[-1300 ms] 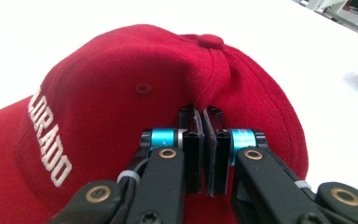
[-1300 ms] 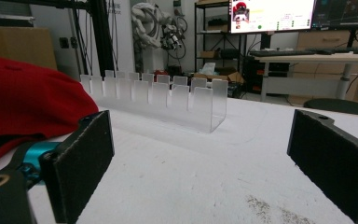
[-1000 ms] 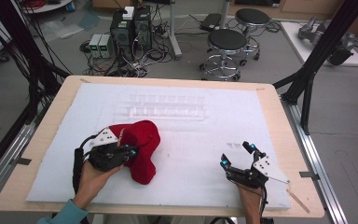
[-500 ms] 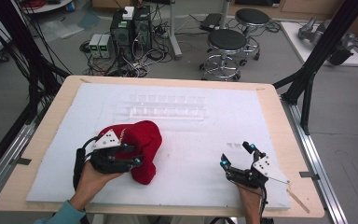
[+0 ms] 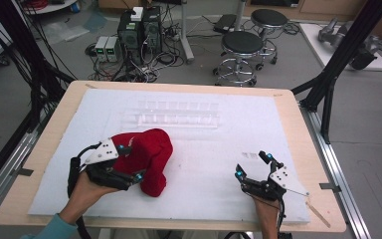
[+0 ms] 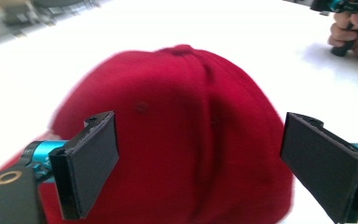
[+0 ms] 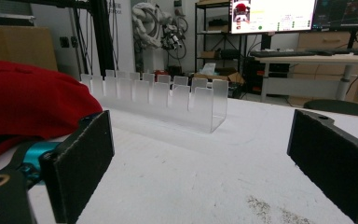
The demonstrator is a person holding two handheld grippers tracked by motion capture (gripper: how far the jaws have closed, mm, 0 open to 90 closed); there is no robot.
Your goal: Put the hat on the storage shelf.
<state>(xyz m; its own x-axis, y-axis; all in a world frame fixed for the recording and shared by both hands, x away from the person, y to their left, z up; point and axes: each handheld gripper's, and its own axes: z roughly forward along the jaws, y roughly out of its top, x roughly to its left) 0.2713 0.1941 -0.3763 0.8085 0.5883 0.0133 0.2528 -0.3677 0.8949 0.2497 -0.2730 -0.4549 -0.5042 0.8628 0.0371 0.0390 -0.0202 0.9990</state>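
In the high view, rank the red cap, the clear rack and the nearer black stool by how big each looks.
1. clear rack, widest
2. red cap, close behind it
3. nearer black stool, which stands farther off, so its real size is unsure

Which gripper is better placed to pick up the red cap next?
Left. The left gripper, jaws just opened, sits right at the cap, which lies between its pads untouched. The right gripper is open, far across the table.

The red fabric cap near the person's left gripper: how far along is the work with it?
Done: the red fabric cap lies on the white foam mat, and the left gripper has just been opening, its jaws apart around the cap. In hand: nothing; the right gripper rests open. Left: perhaps moving it toward the clear plastic slotted rack, which holds nothing.
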